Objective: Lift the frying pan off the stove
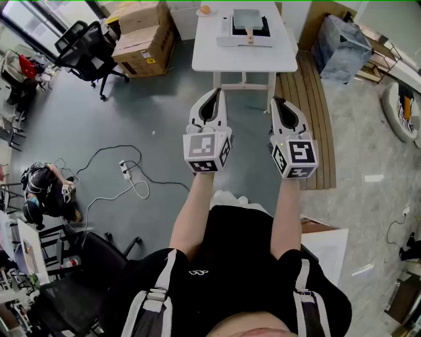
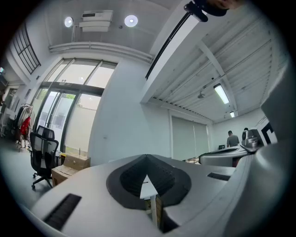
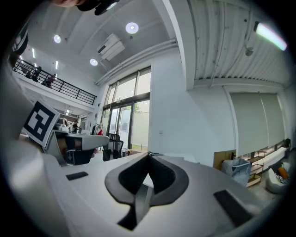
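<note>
A square grey frying pan with a wooden handle sits on a black stove at the far end of a white table. Both grippers are held up side by side in front of the person, well short of the table and over the floor. My left gripper and my right gripper point toward the table, jaws together, holding nothing. In the left gripper view the shut left gripper aims at a white wall. In the right gripper view the shut right gripper aims the same way.
An orange lies on a plate at the table's far left. Cardboard boxes and an office chair stand to the left. A power strip with cables lies on the floor. A wooden platform runs along the table's right.
</note>
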The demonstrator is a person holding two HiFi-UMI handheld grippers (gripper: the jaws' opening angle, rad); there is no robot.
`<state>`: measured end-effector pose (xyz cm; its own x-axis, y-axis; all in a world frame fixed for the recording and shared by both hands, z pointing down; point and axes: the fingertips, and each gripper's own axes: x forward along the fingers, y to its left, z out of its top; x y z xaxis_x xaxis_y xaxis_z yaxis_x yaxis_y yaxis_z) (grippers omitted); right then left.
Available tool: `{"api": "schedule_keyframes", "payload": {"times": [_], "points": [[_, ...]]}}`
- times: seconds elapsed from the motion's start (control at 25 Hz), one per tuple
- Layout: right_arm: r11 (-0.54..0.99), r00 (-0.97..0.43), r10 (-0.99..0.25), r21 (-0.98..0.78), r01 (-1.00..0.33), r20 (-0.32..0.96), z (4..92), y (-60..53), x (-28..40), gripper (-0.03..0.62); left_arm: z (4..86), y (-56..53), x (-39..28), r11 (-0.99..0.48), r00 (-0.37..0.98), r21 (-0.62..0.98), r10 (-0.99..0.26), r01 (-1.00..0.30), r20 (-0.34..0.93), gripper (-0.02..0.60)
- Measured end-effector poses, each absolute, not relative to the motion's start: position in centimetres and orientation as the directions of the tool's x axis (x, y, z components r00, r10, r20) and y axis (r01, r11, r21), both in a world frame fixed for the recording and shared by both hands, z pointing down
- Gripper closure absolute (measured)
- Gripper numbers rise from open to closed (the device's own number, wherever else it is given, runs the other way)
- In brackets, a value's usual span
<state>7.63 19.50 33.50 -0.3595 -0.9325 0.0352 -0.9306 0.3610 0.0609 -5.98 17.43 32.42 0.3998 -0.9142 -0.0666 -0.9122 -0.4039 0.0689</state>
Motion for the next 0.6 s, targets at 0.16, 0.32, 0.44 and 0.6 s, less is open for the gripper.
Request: {"api": "schedule_keyframes", "payload": {"times": [0.16, 0.32, 0.44, 0.6], "points": [[0.365, -0.364, -0.931, 0.009, -0.931, 0.029, 33.5, 19.4, 8.3, 0.592, 32.4, 17.5, -5.4, -0.41, 0.406, 0.078, -0.912, -0.909, -0.065, 0.58], [0.345, -0.345, -0.938, -0.03, -0.938, 0.013, 33.4, 19.2, 9.6, 0.592, 32.5, 17.5, -4.5, -0.423, 0.419, 0.085, -0.906, -0.902, -0.063, 0.58], [0.334, -0.335, -0.942, -0.035, -0.942, 0.002, 32.8, 18.9, 10.2, 0.592, 32.4, 17.4, -4.1, -0.433, 0.429, 0.092, -0.901, -0.897, -0.062, 0.58], [0.336, -0.336, -0.942, -0.039, -0.941, -0.012, 32.3, 18.8, 10.5, 0.592, 32.4, 17.4, -3.8, -0.444, 0.439, 0.103, -0.896, -0.89, -0.062, 0.58]]}}
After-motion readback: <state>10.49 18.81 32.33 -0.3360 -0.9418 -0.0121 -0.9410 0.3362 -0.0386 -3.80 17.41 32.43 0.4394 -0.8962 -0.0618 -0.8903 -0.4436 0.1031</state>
